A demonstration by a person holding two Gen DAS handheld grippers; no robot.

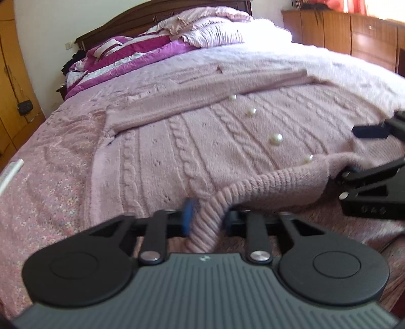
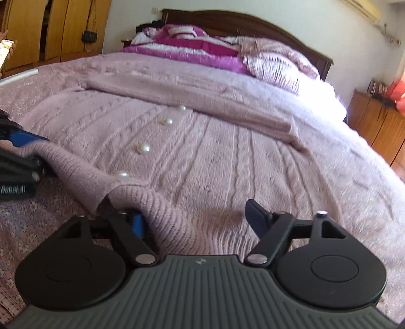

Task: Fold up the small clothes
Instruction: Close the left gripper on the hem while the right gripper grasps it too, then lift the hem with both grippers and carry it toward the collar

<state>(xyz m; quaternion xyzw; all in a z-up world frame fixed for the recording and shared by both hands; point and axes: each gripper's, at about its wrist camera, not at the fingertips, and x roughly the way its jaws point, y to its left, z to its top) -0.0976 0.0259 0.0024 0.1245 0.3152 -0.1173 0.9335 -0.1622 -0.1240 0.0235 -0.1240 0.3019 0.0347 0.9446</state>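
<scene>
A pink cable-knit cardigan [image 1: 202,141] with pearl buttons [image 1: 276,138] lies flat on the bed, sleeves folded across its upper part. It also shows in the right wrist view [image 2: 227,151]. My left gripper [image 1: 206,217] is shut on the ribbed hem [image 1: 253,187] at the near edge. My right gripper [image 2: 195,217] is open, its jaws wide apart, with the ribbed hem [image 2: 164,210] lying against its left finger. In the left wrist view the right gripper [image 1: 364,157] sits at the far right beside the hem. The left gripper [image 2: 22,141] shows at the left of the right wrist view.
The bed has a pink floral bedspread [image 1: 38,202]. Magenta and striped bedding [image 1: 131,53] is piled by the dark headboard [image 2: 253,22]. A white blanket [image 1: 341,65] lies to the right. Wooden cupboards [image 1: 354,33] and wardrobe doors [image 2: 50,27] stand around the bed.
</scene>
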